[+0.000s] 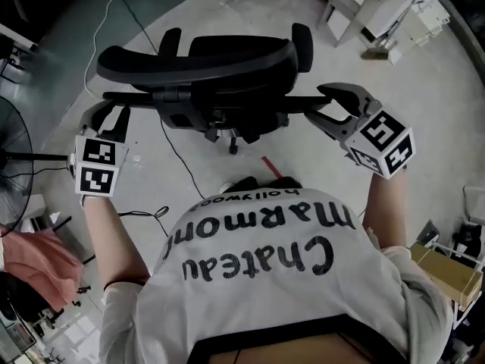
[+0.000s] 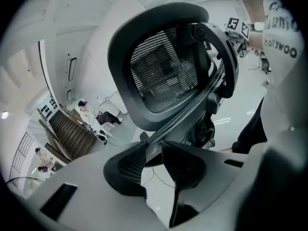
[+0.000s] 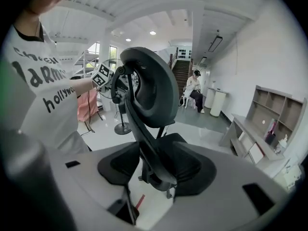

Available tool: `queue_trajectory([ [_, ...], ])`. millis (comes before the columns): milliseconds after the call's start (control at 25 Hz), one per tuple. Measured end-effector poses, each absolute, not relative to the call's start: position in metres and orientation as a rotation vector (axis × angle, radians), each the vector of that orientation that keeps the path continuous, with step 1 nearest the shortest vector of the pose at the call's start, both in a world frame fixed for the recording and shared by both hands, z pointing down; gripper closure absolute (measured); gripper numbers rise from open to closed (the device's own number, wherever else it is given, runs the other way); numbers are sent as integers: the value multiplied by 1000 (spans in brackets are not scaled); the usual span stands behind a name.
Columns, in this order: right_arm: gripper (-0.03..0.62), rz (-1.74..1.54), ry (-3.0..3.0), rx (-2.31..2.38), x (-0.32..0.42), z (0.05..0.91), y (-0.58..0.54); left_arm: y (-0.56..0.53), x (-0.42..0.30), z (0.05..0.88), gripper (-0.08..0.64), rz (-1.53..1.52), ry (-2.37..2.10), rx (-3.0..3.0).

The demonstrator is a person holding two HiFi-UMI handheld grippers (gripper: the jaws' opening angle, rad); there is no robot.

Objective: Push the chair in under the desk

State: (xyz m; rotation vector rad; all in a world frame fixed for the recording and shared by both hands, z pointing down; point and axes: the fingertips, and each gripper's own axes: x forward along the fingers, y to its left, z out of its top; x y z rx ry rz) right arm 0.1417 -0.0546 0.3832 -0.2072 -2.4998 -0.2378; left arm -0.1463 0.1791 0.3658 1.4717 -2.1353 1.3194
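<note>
A black mesh office chair (image 1: 227, 59) stands on the grey floor in front of me, its back turned to me. My left gripper (image 1: 114, 112) is at the left end of the chair's back frame bar (image 1: 220, 101). In the left gripper view the bar (image 2: 166, 131) runs between the pads and both pads touch it, so the left gripper (image 2: 153, 150) is shut on it. My right gripper (image 1: 333, 105) is at the bar's right end. In the right gripper view the frame (image 3: 144, 129) passes between the wide-apart jaws of the right gripper (image 3: 151, 165), which is open.
A standing fan (image 1: 11, 150) and a pink cloth (image 1: 38, 256) are at the left. Cables (image 1: 178, 158) trail on the floor under the chair. White shelving (image 1: 379, 6) stands at the upper right, a cardboard box (image 1: 447, 271) at the lower right. A person (image 3: 195, 88) sits far off.
</note>
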Motion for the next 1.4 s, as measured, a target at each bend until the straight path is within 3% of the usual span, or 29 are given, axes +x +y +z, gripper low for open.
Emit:
queue_trajectory([
  [600, 390, -159, -2523, -15, 115, 388, 5, 167, -218, 368, 471, 1234, -2182, 1650],
  [1080, 380, -118, -2538, 63, 77, 387, -53, 112, -258, 368, 491, 1127, -2204, 1693],
  [1240, 380, -117, -2550, 53, 61, 385, -88, 72, -224, 442, 543, 1308, -1710, 1843],
  [1320, 382, -119, -2540, 34, 49, 387, -105, 46, -215, 473, 543, 1478, -1662, 1831],
  [1400, 385, -126, -2528, 3, 38, 386, -122, 20, -218, 472, 543, 1374, -1751, 1840],
])
